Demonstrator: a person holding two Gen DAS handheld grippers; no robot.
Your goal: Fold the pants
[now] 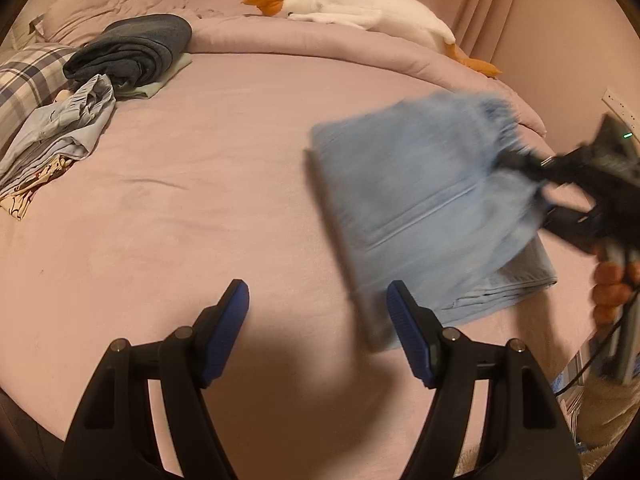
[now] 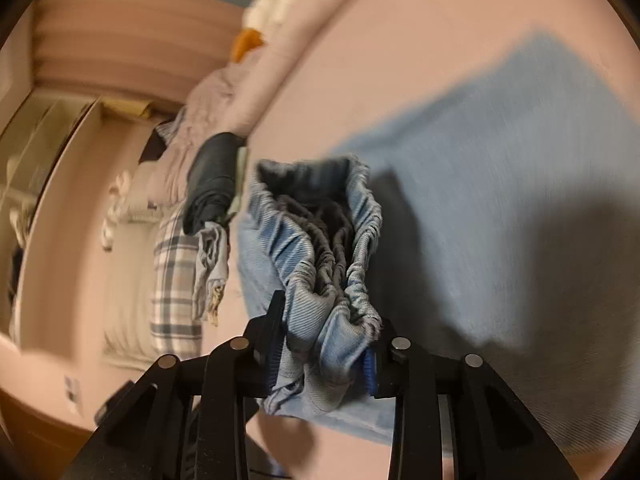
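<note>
Lay folded and light blue, the pants (image 1: 420, 208), at the right of centre in the left wrist view, on the pink bed sheet (image 1: 224, 184), upper layer blurred and lifted at its right edge, lower layers flat at the lower right. Gripped at that right edge by the right gripper (image 1: 536, 172), dark and blurred at the far right of the frame, with fingers of the person's hand (image 1: 612, 284) below it. Stood wide apart at the bottom centre of the same view, the jaws of the left gripper (image 1: 318, 300), blue pads (image 1: 230, 332) bare, nothing between them, sheet beneath. Filled the middle of the right wrist view, the gathered elastic waistband (image 2: 320, 240), bunched and clamped between the pads of the right gripper (image 2: 324, 356) at the lower centre, the rest of the blue cloth spread across the right of the frame. Piled at the upper left of the left wrist view, a dark folded towel (image 1: 136, 48) on a pale green cloth, with a crumpled light blue garment (image 1: 64, 132) just beside it and a plaid pillow (image 1: 24, 80) at the left edge. Stretched along the top centre, a white goose plush (image 1: 360, 12) with orange beak, on the rumpled pink duvet (image 1: 280, 40)
</note>
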